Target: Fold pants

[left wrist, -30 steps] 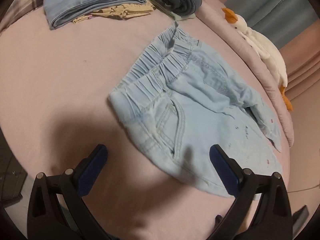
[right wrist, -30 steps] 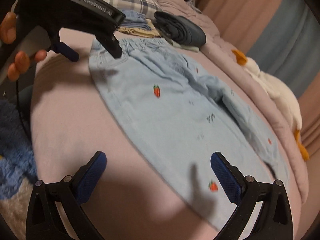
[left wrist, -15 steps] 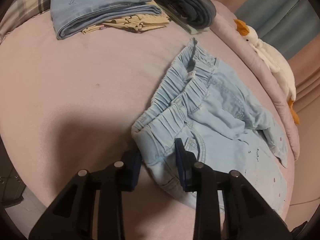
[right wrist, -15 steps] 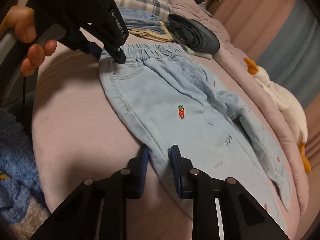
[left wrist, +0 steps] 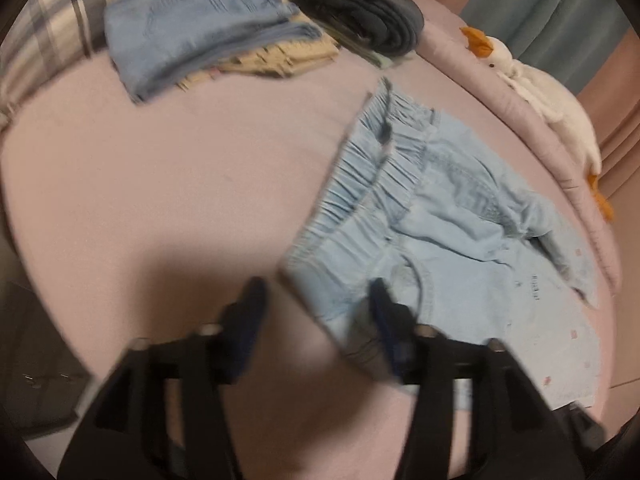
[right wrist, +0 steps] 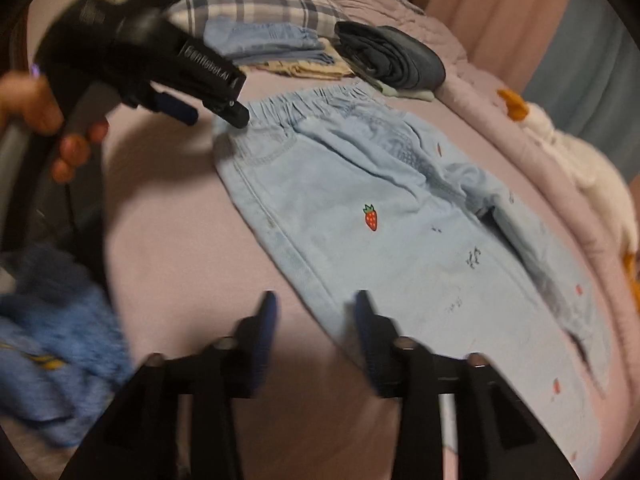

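lying flat on the bed (right wrist: 168, 248), the pants (right wrist: 360, 184) have their waistband toward the folded stack (right wrist: 276, 46). left claw (left wrist: 316, 312) sits partly parted at the waist corner, gripping nothing; right claw (right wrist: 314, 316) is likewise parted over the near leg seam. for a clean fold, pinch both layers at the seam edge and lift evenly. beyond the pants: a goose toy (right wrist: 576, 156), pink curtains.

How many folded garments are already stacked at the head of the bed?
3 that I can make out: blue jeans on the left, a beige piece under them, a dark garment on the right. More may be hidden underneath.
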Demonstrator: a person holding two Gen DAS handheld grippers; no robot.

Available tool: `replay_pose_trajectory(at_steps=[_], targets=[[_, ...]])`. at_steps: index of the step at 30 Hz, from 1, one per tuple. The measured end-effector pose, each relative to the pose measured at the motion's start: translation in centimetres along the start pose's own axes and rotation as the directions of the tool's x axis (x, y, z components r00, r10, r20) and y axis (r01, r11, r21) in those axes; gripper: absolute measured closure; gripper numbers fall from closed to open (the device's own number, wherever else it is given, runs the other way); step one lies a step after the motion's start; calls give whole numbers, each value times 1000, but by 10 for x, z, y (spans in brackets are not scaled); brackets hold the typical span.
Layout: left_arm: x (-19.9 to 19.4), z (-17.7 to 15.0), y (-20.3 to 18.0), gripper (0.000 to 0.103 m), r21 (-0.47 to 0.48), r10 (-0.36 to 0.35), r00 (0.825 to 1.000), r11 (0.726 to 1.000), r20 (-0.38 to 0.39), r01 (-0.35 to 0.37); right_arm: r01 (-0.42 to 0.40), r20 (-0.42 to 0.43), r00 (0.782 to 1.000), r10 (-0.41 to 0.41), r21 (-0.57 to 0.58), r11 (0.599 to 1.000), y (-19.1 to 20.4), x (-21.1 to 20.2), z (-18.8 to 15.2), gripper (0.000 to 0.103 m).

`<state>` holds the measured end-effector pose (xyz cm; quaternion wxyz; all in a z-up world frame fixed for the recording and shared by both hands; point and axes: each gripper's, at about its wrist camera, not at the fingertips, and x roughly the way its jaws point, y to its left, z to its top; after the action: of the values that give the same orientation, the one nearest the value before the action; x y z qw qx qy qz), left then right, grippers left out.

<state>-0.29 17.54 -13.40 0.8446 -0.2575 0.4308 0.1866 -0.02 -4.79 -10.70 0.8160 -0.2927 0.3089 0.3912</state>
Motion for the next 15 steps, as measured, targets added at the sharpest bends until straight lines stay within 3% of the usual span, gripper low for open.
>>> replay_pose_trajectory(at_steps=[5,7,10,13,15], targets=[[-27,5,9,38,16,60,994,998,94,-62,-93,74,994,83,155,984,-31,-26,3,55],[-34,9,0,38,41,42,991,998,127,-47,-93,72,994,77,262,960,-53,-23,2,55],[-37,12,-28,38,134,-35,988,991,151,15,-25,6,1000,25,410,912,-83,-9,-5,55],[-32,6,-58,38,231,-91,986,971,139,57,20,-50,999,5,496,868,-102,7,-16,55],[-21,-1,-80,38,309,-106,986,949,129,61,-5,-55,998,41,536,844,-108,17,-24,55]])
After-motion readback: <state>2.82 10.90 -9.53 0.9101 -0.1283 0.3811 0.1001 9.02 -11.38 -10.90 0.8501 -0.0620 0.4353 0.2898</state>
